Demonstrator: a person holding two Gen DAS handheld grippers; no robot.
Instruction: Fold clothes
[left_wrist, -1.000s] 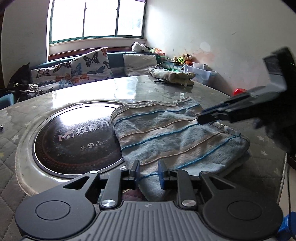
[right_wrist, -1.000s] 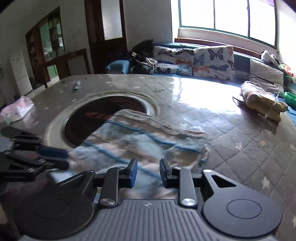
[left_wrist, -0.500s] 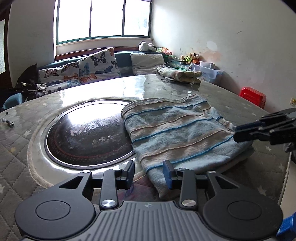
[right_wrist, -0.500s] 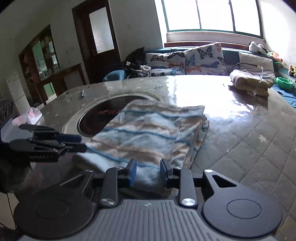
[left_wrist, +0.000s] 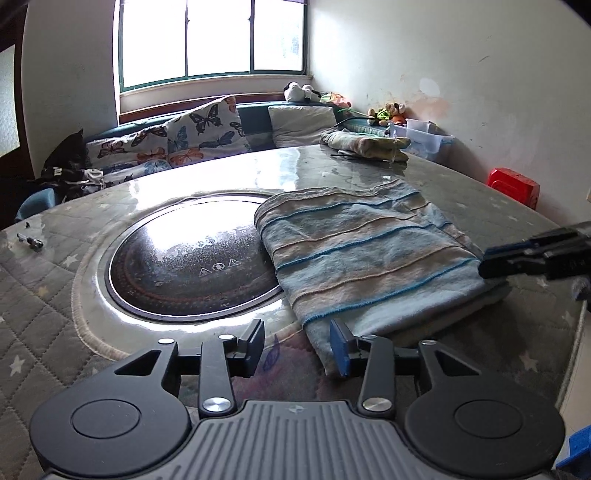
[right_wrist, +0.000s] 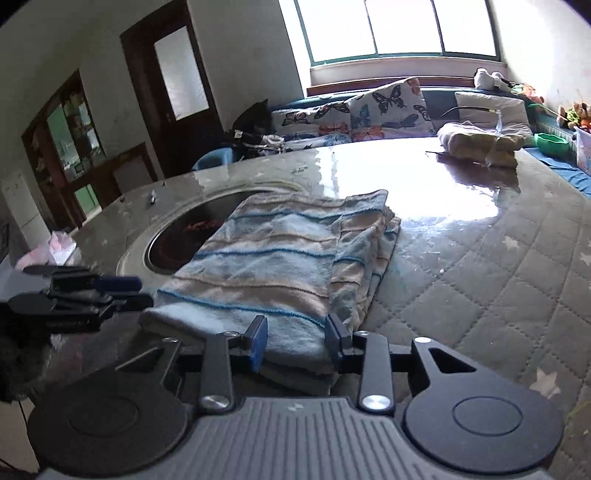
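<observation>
Left wrist view, left tongs (left_wrist: 298, 346) opening, empty, right tongs (right_wrist: 296, 339) opening, seemingly straddling folded towel (right_wrist: 280, 258)

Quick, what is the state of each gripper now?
Left gripper: opening, nothing between the jaws; the striped cloth lies beside it.
Right gripper: opening, cloth edge between the jaws, not pressed.

A folded striped cloth (right_wrist: 280, 254) lies on the table (right_wrist: 480, 280), its far corner over the dark round inset (right_wrist: 184, 236). The right gripper (right_wrist: 295, 341) sits at the cloth's near edge, jaws opening, the edge between them. The left gripper (right_wrist: 125, 291) is just beside the cloth's near left corner. Another folded cloth (right_wrist: 480, 142) lies near the table's far edge.
</observation>
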